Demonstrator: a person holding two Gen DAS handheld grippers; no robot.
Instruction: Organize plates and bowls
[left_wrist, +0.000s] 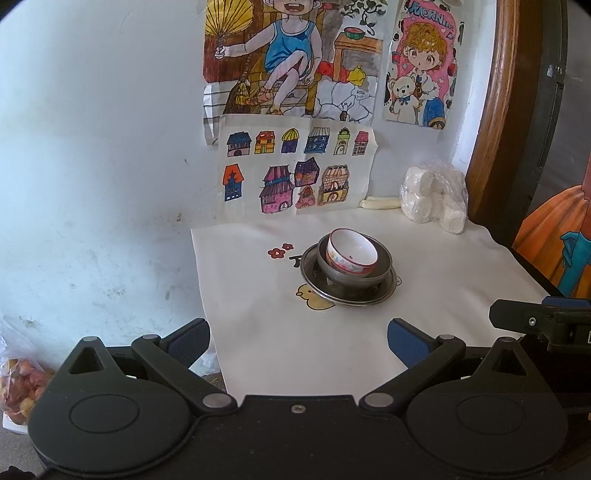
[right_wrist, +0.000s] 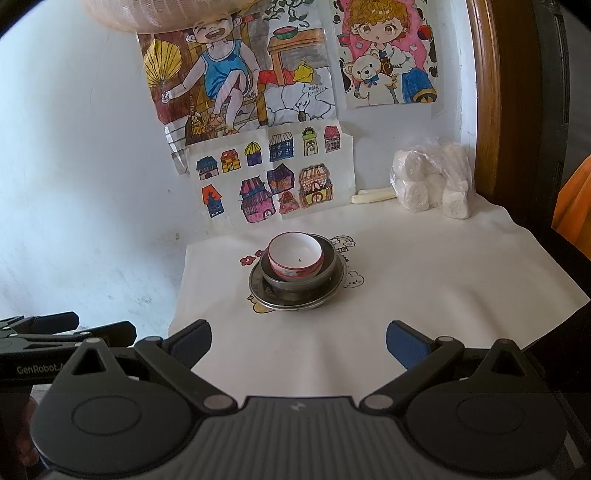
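Three dishes sit nested at the middle of your white cloth (left_wrist: 443, 280): a red-patterned ceramic bowl (left_wrist: 351, 256) rests tilted inside a dark metal bowl (left_wrist: 354, 280), and that bowl stands on a metal plate (left_wrist: 314, 275). From your left wrist camera the stack lies at about 12 o'clock, slightly toward 1, well ahead of the fingertips. From your right wrist camera the ceramic bowl (right_wrist: 294, 258), the metal bowl (right_wrist: 328, 273) and the plate (right_wrist: 258, 290) also lie at about 12 o'clock, leaning a little toward 11.

Your left gripper (left_wrist: 298, 341) has its fingers spread wide, the blue pads (left_wrist: 190, 341) empty and hovering over the near part of the cloth. Your right gripper (right_wrist: 298, 341) is spread just as wide and grips nothing, with its blue pads (right_wrist: 408, 345) above the near edge of the cloth (right_wrist: 443, 280).

At 1 to 2 o'clock, against the wall, a clear plastic bag of white rolls (left_wrist: 436, 199) sits on the cloth, with a pale stick-like item (left_wrist: 380, 202) just beside it at its left. Coloured drawings (left_wrist: 295, 170) are stuck to the wall behind the stack. At 8 o'clock in the left view, a bag of reddish fruit (left_wrist: 22, 384) lies off the cloth.
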